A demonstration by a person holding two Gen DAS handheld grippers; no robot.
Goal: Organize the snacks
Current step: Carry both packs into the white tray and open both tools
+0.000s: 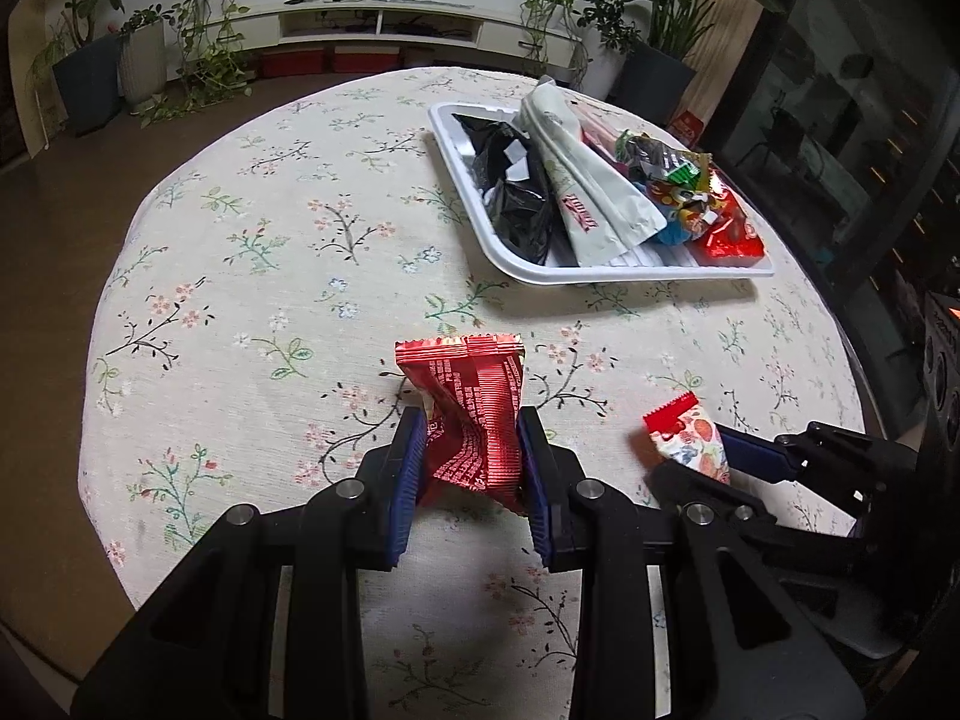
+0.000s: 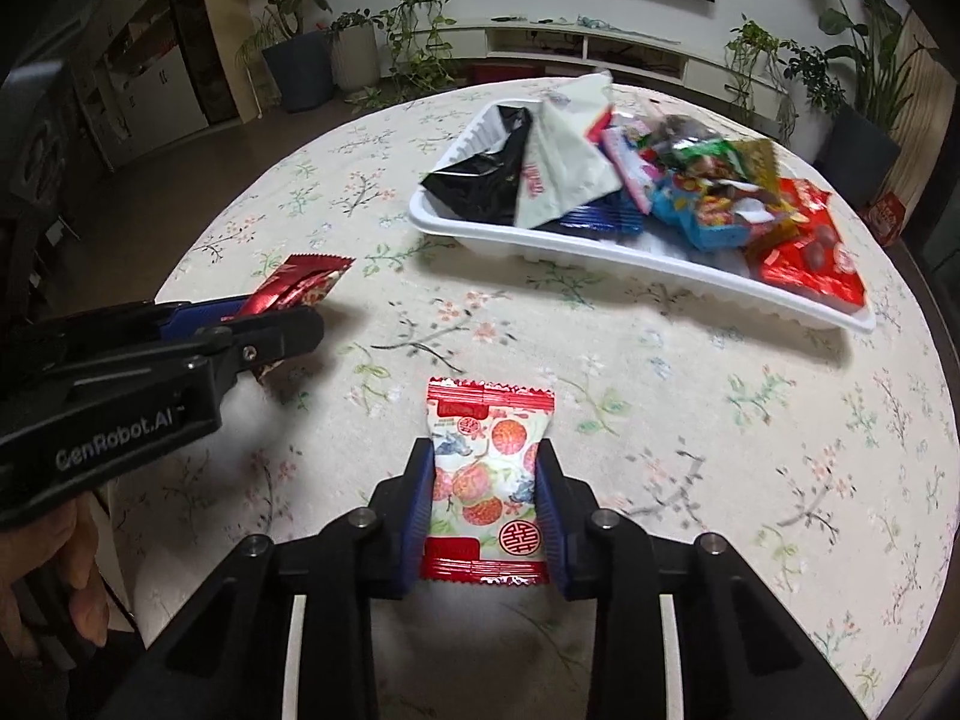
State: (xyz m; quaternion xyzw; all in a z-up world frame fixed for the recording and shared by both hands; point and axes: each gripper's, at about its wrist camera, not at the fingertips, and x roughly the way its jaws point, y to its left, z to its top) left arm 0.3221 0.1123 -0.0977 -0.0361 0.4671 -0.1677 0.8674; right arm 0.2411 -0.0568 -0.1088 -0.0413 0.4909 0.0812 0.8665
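Note:
My left gripper (image 1: 468, 420) is shut on a crumpled red snack packet (image 1: 465, 384), held just above the floral tablecloth (image 1: 270, 276); from the right wrist view that gripper (image 2: 288, 312) and its red packet (image 2: 309, 279) appear at the left. My right gripper (image 2: 485, 456) is shut on a white packet with red ends and fruit pictures (image 2: 486, 468), both blue pads against its sides. In the left wrist view the same packet (image 1: 684, 426) sticks out of the right gripper (image 1: 690, 450) at the lower right.
A white tray (image 1: 600, 277) (image 2: 600, 252) at the far right of the round table holds several snack bags, black, white and coloured. A hand (image 2: 78, 570) holds the left gripper. Potted plants and a low TV shelf stand beyond the table.

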